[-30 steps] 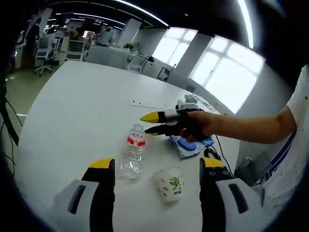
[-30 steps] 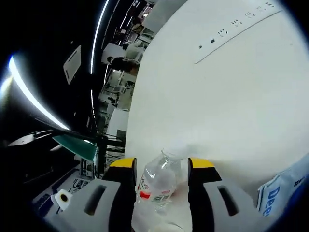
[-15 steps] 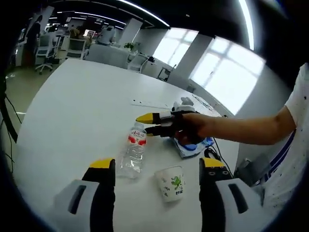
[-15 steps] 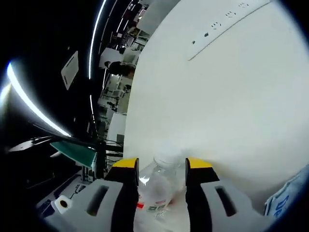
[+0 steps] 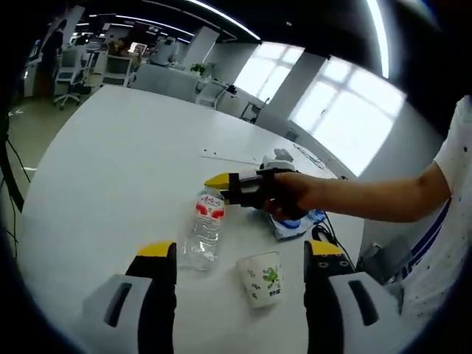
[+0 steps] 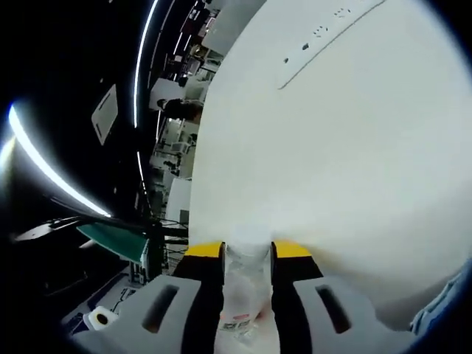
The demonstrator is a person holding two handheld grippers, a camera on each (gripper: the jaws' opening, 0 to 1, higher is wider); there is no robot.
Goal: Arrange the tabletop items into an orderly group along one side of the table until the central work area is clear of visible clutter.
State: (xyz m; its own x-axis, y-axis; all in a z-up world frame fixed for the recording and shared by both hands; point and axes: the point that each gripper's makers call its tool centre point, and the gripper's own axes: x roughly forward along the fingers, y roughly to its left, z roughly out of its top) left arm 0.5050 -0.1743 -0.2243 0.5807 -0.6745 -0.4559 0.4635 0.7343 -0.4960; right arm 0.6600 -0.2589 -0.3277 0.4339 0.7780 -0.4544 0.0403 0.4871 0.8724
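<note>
A clear water bottle (image 5: 203, 232) with a red label lies on the white table (image 5: 110, 162). My right gripper (image 5: 221, 188) reaches in from the right and is shut on the bottle's neck near the white cap. In the right gripper view, the right gripper (image 6: 249, 251) has both jaws pressed against the bottle (image 6: 245, 295). My left gripper (image 5: 240, 249) hovers open near the table's front, holding nothing. A white paper cup (image 5: 259, 279) with a green print stands upright just beyond its jaws, to the right of the bottle.
A blue and white packet (image 5: 291, 221) lies behind the cup, under the person's hand, with black cables (image 5: 324, 236) beside it. A thin strip (image 6: 317, 37) lies across the far table. Office chairs (image 5: 66, 74) stand beyond the left edge.
The right gripper moved forward along the bottle and its jaws closed from apart onto the neck. The left gripper stayed put and open.
</note>
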